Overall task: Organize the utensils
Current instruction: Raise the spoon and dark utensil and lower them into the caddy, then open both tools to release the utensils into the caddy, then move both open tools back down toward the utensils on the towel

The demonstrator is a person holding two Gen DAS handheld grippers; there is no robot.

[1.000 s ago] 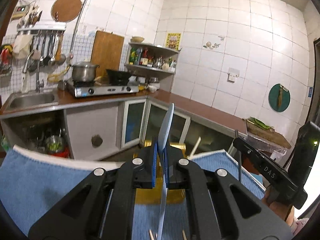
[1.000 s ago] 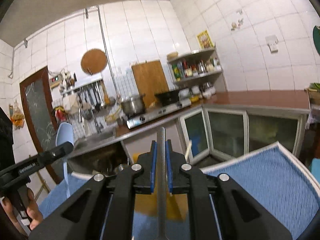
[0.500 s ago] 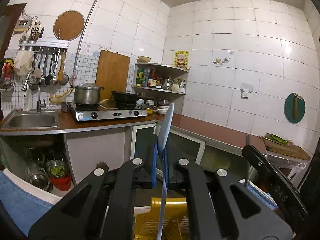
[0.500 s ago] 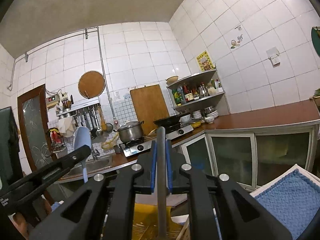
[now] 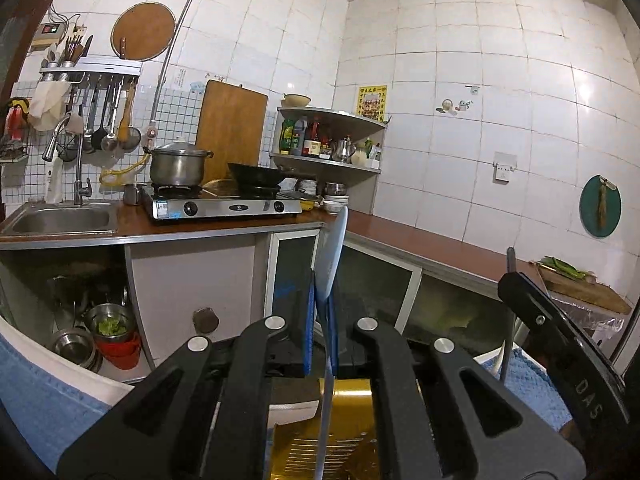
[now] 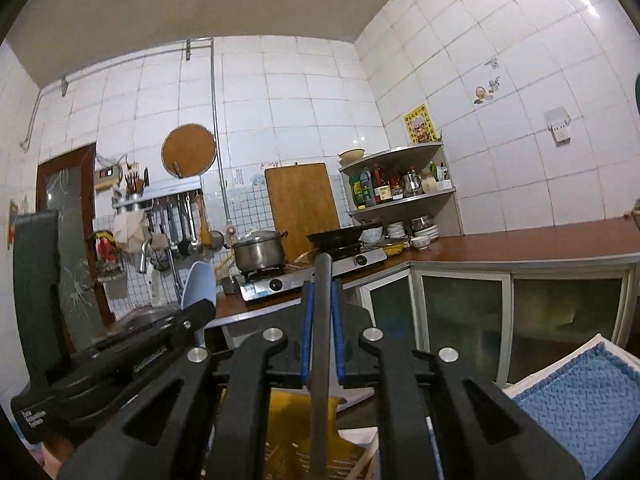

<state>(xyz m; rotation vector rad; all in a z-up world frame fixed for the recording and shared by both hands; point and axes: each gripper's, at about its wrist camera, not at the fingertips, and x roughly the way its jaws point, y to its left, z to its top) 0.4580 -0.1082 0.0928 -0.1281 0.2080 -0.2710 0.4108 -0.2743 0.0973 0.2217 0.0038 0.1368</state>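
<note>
While both fingers pinch utensils, left gripper (image 5: pixel 322 336) blue spoon (image 5: pixel 331 256), right gripper (image 6: pixel 323 344) grey handle (image 6: pixel 321 320), gold rack (image 5: pixel 348 436) below.

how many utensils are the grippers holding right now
2. The left gripper clamps a pale blue utensil that sticks up between its pads. The right gripper clamps a dark grey handle. The working end of each is hidden.

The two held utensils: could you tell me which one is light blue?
The spoon in the left gripper; the right gripper holds a dark grey handle.
</note>
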